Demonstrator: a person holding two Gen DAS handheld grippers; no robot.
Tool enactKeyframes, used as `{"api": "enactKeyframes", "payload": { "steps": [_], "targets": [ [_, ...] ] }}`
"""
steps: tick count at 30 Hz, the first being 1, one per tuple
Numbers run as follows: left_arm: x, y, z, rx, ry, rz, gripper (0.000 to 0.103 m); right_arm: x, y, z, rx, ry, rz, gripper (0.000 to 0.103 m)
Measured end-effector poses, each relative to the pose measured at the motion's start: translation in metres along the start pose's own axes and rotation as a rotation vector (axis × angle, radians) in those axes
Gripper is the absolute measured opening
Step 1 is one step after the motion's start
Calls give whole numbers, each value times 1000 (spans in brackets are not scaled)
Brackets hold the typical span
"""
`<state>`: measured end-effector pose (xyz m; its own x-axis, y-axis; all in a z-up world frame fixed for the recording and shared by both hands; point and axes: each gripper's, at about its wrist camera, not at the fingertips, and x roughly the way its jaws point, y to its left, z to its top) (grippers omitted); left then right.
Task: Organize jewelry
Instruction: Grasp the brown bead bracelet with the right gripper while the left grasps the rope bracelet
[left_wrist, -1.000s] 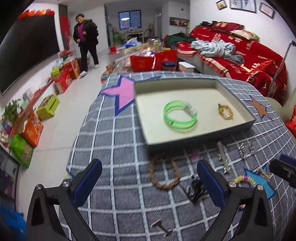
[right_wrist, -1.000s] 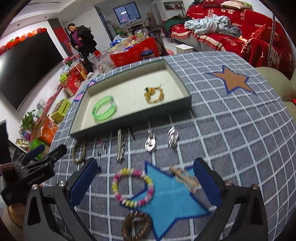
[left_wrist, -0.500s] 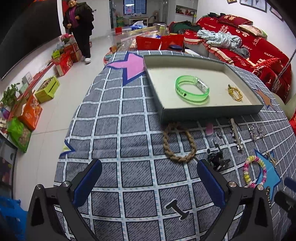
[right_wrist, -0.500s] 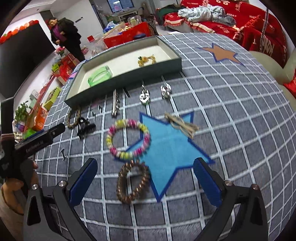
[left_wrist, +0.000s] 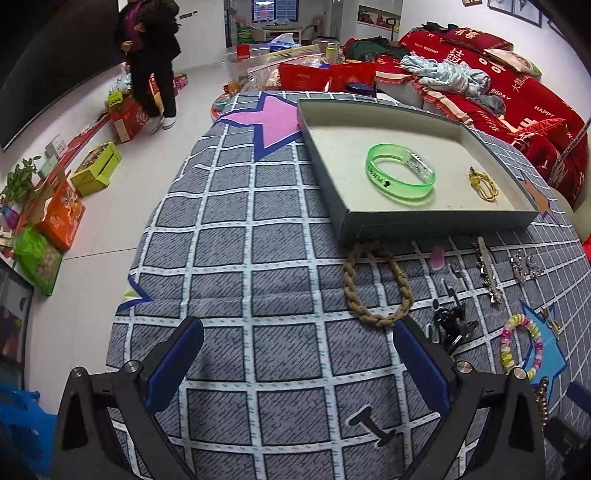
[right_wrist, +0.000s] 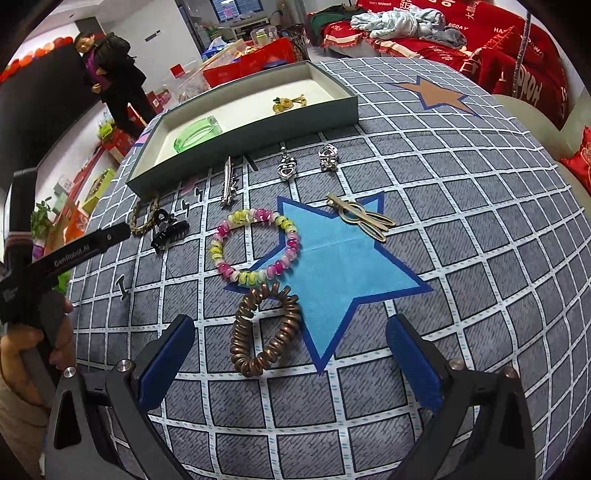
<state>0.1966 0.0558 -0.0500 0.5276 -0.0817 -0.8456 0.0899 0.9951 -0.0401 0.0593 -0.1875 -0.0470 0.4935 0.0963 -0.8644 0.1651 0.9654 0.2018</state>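
Both grippers' jaws gape empty; the coil tie (right_wrist: 265, 328), lower centre, looks light and springy, best pinched across one side.

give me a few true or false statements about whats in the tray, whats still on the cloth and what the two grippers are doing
1. The green bangle lies inside the tray. True.
2. The braided rope bracelet is in the tray. False: it lies on the cloth just outside the tray's front wall.
3. The right gripper is shut on the copper coil hair tie. False: its jaws are open, the tie lying loose on the cloth.
4. The left gripper holds nothing. True: jaws open.
5. The multicolour bead bracelet partly overlaps the blue star. True.
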Motion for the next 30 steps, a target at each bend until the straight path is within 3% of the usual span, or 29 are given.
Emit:
{"api": "enactKeyframes", "payload": {
  "steps": [8, 17, 21, 24, 25, 26, 28, 30],
  "targets": [
    [4, -13, 10, 23, -1, -9, 103, 10, 15, 1, -53, 7, -39, 102],
    [17, -29, 12, 71, 28, -16, 99, 20, 30, -8, -144, 10, -125, 87],
    [19, -36, 11, 91, 15, -20, 96, 18, 34, -8, -172, 0, -143, 71],
    [16, -40, 12, 112, 0, -31, 78, 16, 33, -7, -174, -7, -145, 53],
    [16, -42, 12, 120, -4, -37, 67, 15, 33, -7, -175, -8, -145, 45],
    [14, -44, 12, 130, -11, -46, 50, 15, 33, -7, -176, -8, -144, 44],
    [12, -48, 11, 150, -17, -57, 32, 14, 33, -7, -180, -10, -136, 29],
    [11, -48, 11, 149, -17, -67, 32, 13, 32, -7, -182, -15, -131, 25]
  ]
}}
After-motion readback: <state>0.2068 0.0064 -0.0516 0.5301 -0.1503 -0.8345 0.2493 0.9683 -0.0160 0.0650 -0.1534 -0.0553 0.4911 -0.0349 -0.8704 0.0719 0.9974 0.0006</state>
